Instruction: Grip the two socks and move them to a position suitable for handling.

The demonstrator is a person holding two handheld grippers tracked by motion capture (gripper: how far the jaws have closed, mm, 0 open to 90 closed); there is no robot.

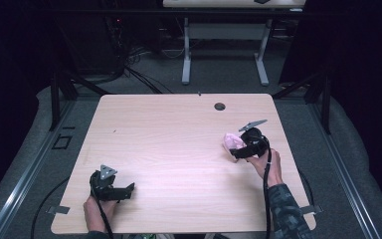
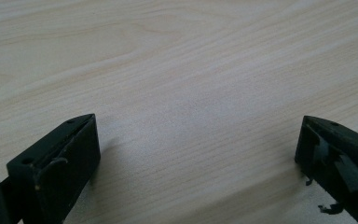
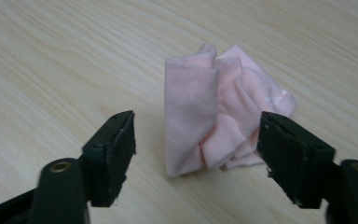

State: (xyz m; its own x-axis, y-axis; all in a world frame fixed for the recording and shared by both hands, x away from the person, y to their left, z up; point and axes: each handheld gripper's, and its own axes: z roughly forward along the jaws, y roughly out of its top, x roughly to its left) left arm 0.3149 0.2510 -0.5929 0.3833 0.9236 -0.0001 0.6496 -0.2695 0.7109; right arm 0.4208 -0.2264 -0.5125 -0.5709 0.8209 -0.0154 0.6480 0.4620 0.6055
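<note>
Cloth [image 3: 223, 116] sits crumpled between the right gripper's [image 3: 196, 158] half-open jaws, ungripped; closing may catch just one fold. Left gripper [image 2: 196, 154] gapes wide, empty.

A small crumpled pale-pink cloth [image 3: 223, 121] sits bunched in a heap w/ upright folds on the light wooden tabletop [image 1: 179, 149], right side, approx. mid-depth; possibly a sock, but the folds hide its shape.

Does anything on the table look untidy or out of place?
Yes, the pink cloth lies crumpled in a bunch near the table's right side, not flat or folded. The right gripper is open around it, one of its fingers close against the fabric.
</note>
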